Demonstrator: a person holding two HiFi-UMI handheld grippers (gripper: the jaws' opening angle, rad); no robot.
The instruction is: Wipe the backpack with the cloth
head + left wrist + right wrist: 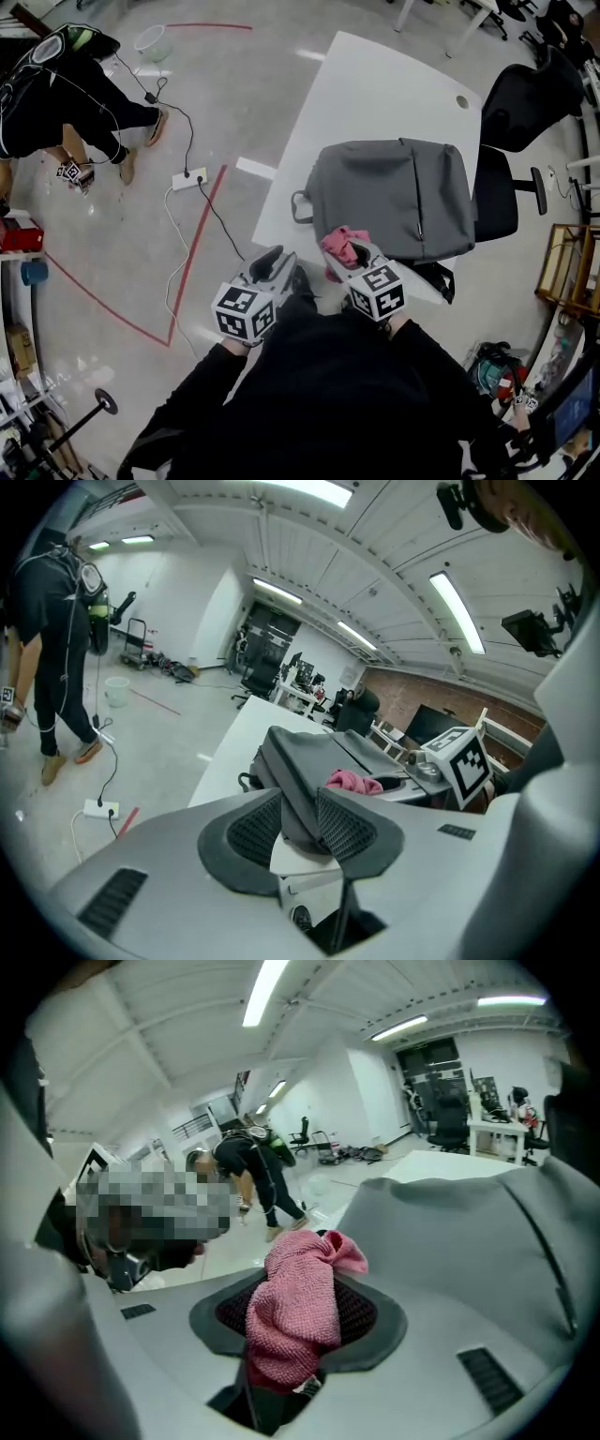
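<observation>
One flat grey backpack (394, 192); right gripper (354, 259) clamped on crumpled pink cloth (339, 242), left gripper (277, 262) parted, empty.

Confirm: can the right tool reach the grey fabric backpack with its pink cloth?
Probably yes: the right tool, shut on the pink knitted cloth, hangs at the grey fabric backpack's near edge, nothing between.

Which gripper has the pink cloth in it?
The right gripper, its jaws shut on the cloth; the left gripper has its jaws apart, without cloth.
</observation>
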